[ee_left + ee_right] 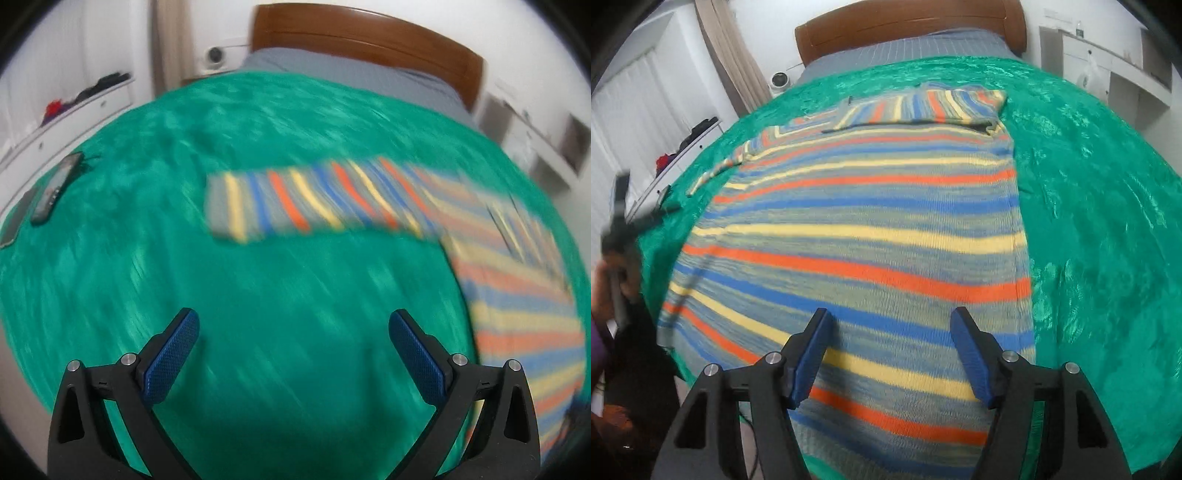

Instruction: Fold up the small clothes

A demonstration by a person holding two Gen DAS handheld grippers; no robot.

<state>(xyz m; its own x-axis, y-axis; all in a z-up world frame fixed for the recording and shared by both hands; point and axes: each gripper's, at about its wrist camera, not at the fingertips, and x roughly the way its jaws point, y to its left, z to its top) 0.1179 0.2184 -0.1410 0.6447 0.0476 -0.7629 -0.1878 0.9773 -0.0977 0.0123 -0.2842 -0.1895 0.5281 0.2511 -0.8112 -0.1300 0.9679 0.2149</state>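
A striped knit sweater [857, 229], in blue, orange, yellow and grey bands, lies flat on a green bedspread [1089, 206]. In the left wrist view its left sleeve [295, 201] stretches out across the spread, and the body [517, 295] runs down the right side; this view is blurred. My left gripper [293, 325] is open and empty above bare green spread, short of the sleeve. My right gripper [890, 325] is open and empty above the sweater's lower body. The right sleeve [923, 105] lies folded across the sweater's top. The left gripper also shows blurred at the left edge [617, 221].
Two dark phone-like devices [55, 188] lie at the spread's left edge. A wooden headboard [908, 26] and grey sheet are at the far end. White drawers with clothes [74, 107] stand left, white shelves [1108, 62] right.
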